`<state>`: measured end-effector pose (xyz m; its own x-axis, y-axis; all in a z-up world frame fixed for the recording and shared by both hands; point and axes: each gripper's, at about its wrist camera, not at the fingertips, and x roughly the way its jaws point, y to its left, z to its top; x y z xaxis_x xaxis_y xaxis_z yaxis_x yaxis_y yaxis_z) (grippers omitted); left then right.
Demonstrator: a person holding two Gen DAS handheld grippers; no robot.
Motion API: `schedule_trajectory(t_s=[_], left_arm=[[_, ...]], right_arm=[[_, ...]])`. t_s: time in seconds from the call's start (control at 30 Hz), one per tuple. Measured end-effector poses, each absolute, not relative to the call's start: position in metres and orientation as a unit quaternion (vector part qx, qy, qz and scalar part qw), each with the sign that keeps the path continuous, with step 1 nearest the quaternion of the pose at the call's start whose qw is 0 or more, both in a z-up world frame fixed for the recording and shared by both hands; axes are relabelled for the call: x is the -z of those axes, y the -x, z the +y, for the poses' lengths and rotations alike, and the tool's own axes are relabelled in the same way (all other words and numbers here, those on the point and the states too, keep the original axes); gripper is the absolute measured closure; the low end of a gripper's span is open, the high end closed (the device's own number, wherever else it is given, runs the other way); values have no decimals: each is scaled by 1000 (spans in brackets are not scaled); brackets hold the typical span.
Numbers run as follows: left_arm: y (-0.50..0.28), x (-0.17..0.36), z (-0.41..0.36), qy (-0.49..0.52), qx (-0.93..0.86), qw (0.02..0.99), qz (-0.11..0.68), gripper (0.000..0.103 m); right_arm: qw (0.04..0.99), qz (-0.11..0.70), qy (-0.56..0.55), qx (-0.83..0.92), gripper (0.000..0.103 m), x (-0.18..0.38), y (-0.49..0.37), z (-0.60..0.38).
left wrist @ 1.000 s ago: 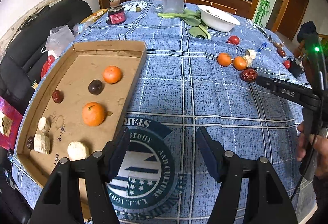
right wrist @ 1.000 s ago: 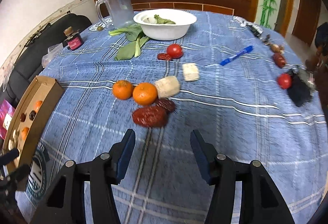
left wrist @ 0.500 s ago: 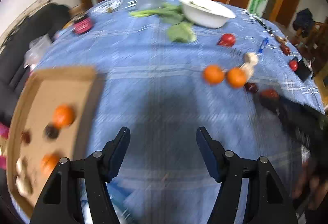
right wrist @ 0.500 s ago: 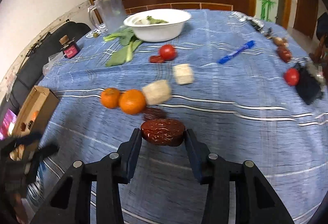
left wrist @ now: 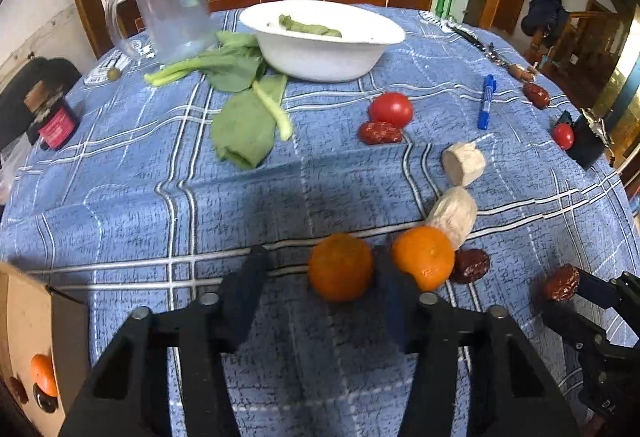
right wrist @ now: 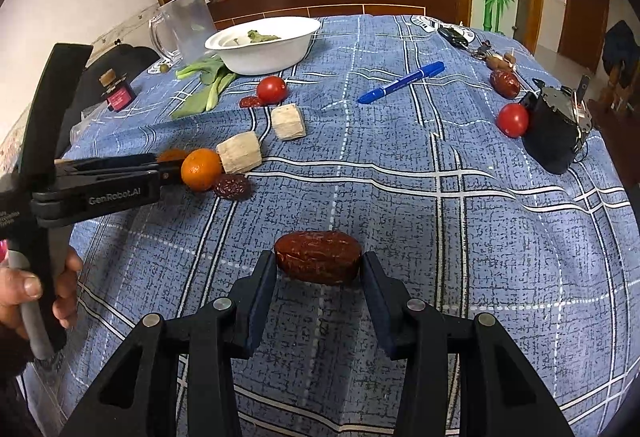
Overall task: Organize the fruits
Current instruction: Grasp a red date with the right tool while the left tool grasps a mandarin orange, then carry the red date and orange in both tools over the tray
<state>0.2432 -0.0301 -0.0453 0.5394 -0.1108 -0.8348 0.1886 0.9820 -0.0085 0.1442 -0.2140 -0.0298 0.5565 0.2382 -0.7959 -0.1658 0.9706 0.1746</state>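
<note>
Two hand-held grippers at work over scattered fruit on the desk [left wrist: 120,197].

Right hand-held gripper [right wrist: 319,269] is clamped on a red date [right wrist: 318,262], apparently lifted; a shallow end-grip could let it slip. Left hand-held gripper [left wrist: 316,277], jaws apart, straddles one orange [left wrist: 340,267]; closing may nudge the neighbouring orange [left wrist: 424,257] rolling. Cardboard tray [left wrist: 24,333] lies far left.

Tomato [left wrist: 391,108] behind date [left wrist: 379,132], touching

Left gripper [right wrist: 168,173] side, left of the right wrist frame: "GenRobot.AI" in pale letters.
Other labels (jar, bottles, tablecloth emblem): too small or blurred to read.
</note>
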Motion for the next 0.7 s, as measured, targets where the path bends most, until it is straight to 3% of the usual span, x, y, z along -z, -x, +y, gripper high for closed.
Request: schedule_trajectory(t_s=[0.03, 0.07, 0.7], left_arm=[[-244, 45, -32, -40, 92, 877, 470, 71], [-242, 44, -33, -36, 98, 875, 473, 75], [-115, 13, 5, 28, 113, 873, 475, 75]], right_arm=[[881, 457, -41, -114, 57, 30, -145, -214], [882, 456, -41, -114, 57, 30, -145, -214], [888, 447, -10, -110, 57, 10, -95, -199]])
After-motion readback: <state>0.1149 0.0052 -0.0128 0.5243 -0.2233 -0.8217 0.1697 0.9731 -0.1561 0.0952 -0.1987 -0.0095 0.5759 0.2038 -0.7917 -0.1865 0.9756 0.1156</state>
